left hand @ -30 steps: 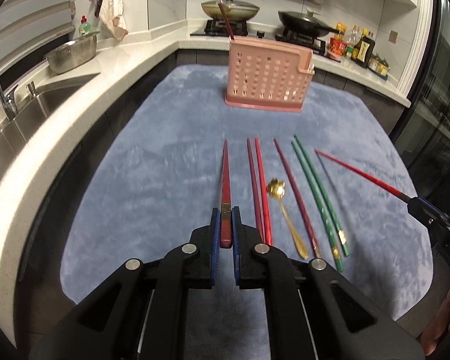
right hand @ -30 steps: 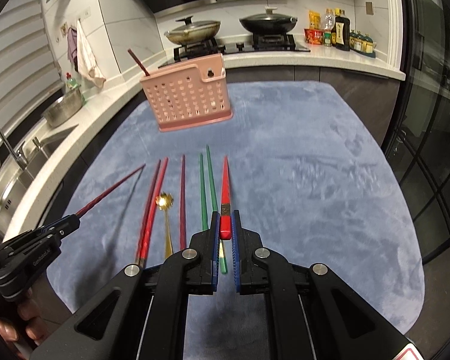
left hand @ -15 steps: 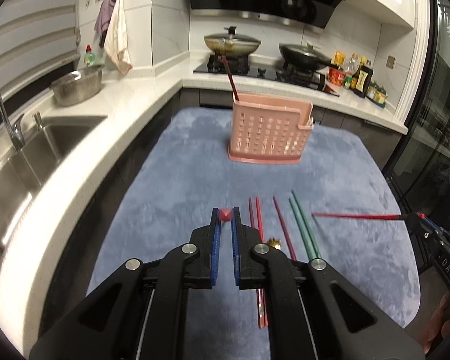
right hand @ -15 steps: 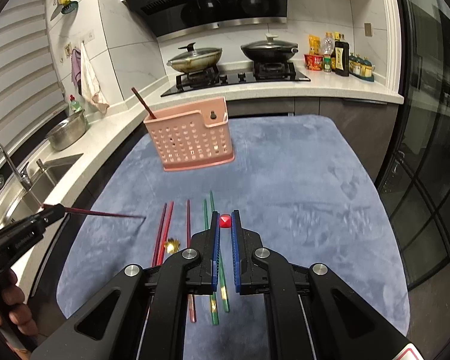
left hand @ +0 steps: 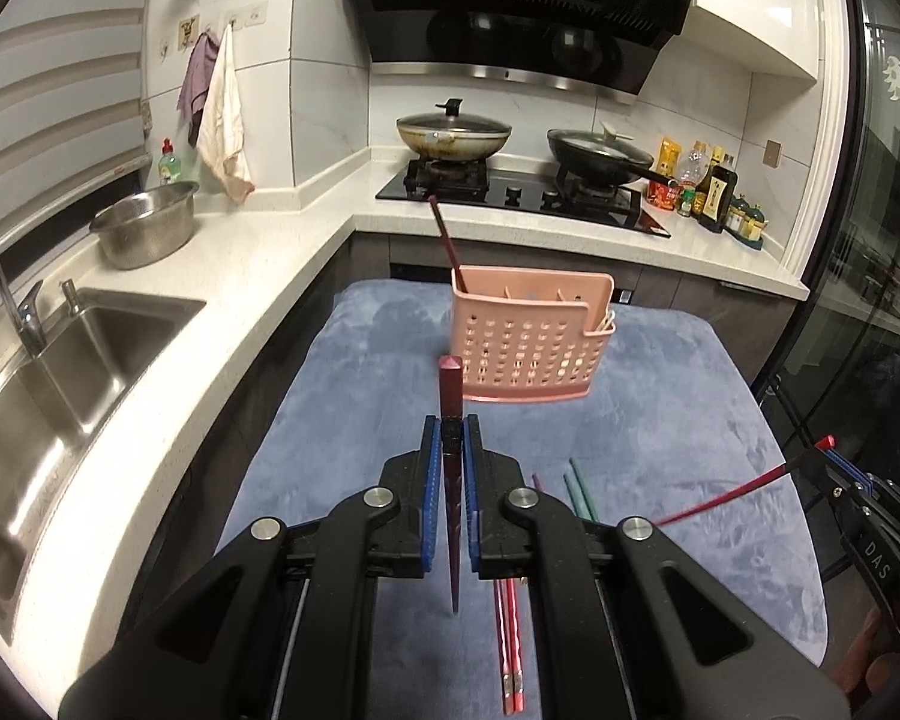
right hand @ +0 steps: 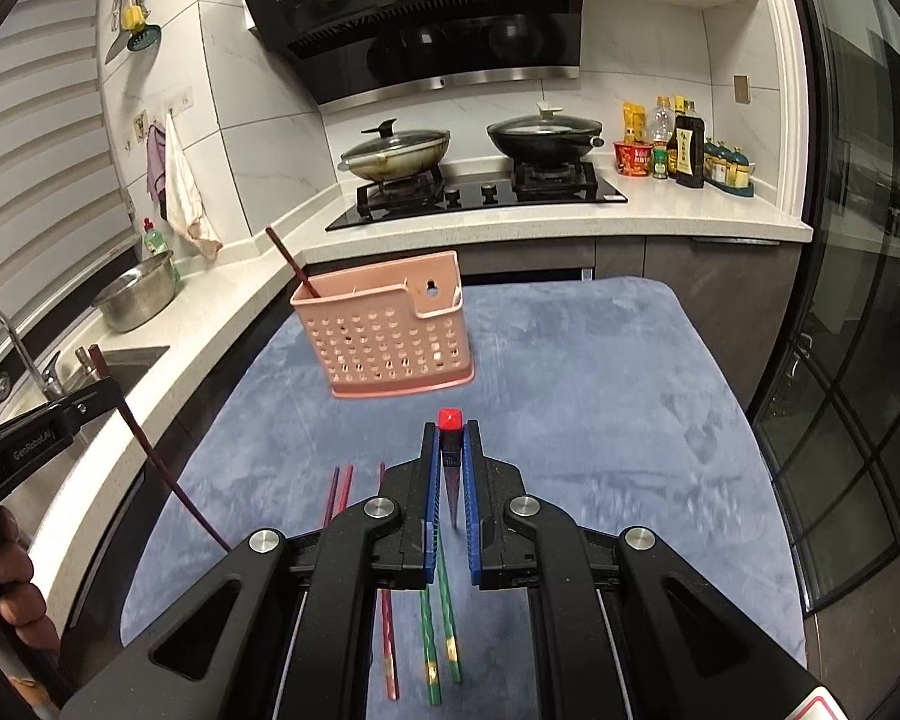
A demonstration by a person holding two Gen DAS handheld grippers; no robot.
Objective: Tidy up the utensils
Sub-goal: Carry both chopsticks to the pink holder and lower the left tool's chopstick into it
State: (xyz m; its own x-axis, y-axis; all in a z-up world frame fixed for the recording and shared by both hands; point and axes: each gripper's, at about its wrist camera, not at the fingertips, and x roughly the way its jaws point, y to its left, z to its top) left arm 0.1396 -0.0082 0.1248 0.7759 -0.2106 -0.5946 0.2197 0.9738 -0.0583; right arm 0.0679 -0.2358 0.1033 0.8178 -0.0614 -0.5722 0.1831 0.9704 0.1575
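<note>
A pink perforated utensil basket (left hand: pixel 531 342) (right hand: pixel 387 333) stands on the blue mat with one dark red chopstick (left hand: pixel 447 246) leaning in its left end. My left gripper (left hand: pixel 450 438) is shut on a dark red chopstick (left hand: pixel 451 396), held upright with its tip pointing down, short of the basket. My right gripper (right hand: pixel 450 444) is shut on a bright red chopstick (right hand: pixel 450 420), also upright with its tip down. Red chopsticks (left hand: pixel 507 636) (right hand: pixel 387 630) and green chopsticks (left hand: pixel 579 495) (right hand: pixel 441 624) lie on the mat under the grippers.
The blue mat (left hand: pixel 660 396) covers the table. A white counter with a sink (left hand: pixel 60 372) and steel bowl (left hand: pixel 147 231) runs along the left. A stove with two pans (left hand: pixel 453 135) and bottles (left hand: pixel 714 192) are behind. A glass door (right hand: pixel 858 360) is on the right.
Both grippers have lifted their chopsticks off the mat and tipped them from lying flat to upright, tips down. Both have risen, and the basket now sits lower and nearer in view.
</note>
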